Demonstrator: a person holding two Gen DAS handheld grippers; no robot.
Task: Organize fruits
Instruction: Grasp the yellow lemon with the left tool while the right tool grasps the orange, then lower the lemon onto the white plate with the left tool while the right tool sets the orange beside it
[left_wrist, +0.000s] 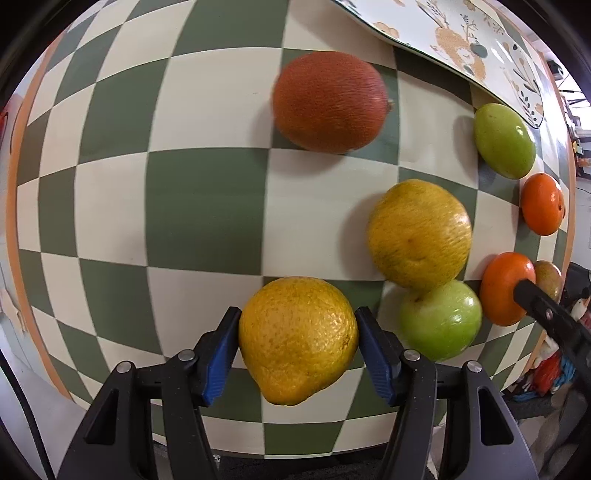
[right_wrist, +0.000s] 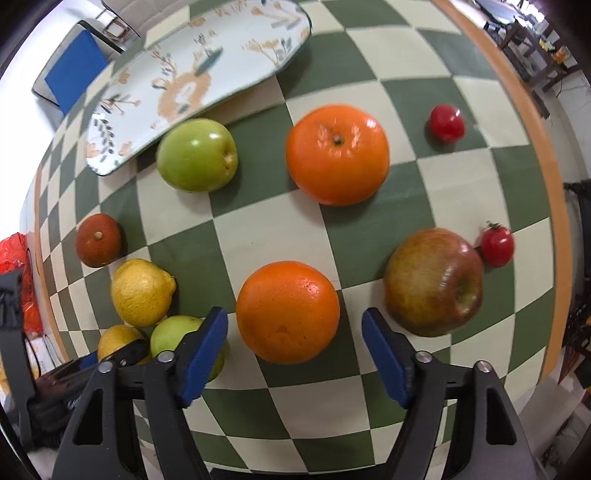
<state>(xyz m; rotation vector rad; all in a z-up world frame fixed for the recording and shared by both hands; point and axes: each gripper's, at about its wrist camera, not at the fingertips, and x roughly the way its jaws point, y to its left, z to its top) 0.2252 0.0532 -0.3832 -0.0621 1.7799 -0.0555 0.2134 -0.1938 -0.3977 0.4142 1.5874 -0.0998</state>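
Our left gripper (left_wrist: 297, 341) pinches a yellow lemon (left_wrist: 297, 339) between its blue pads (left_wrist: 218, 360), both pads touching the fruit's sides, low over the green-and-cream checkered tablecloth (left_wrist: 199, 206). Whether the lemon rests on the cloth or is lifted clear, we cannot tell. Beyond it lie a second lemon (left_wrist: 419, 232) touching a green apple (left_wrist: 441, 319), and farther off a rough reddish-brown fruit (left_wrist: 330, 101) that we cannot identify. At the right edge the fisheye squeezes a second green apple (left_wrist: 504, 140) against the rim of the floral platter (left_wrist: 461, 40), which is cut off by the frame's top. A small orange (left_wrist: 543, 208) sits below it.

Our right gripper (right_wrist: 294, 350) stands spread, its pads (right_wrist: 384, 360) apart on either side of the near orange (right_wrist: 288, 312); the left pad looks clear of the fruit, the right one well apart. In the left view one black finger covers part of this orange and the russet apple behind it. That russet apple (right_wrist: 434, 282) lies just right of the orange, a cherry tomato (right_wrist: 496, 245) beside it, another tomato (right_wrist: 446, 123) farther back. A larger orange (right_wrist: 338, 154) sits mid-table. The held lemon is mostly hidden here behind the left gripper's black frame, at the lower left. The room past the table edge is blurred.
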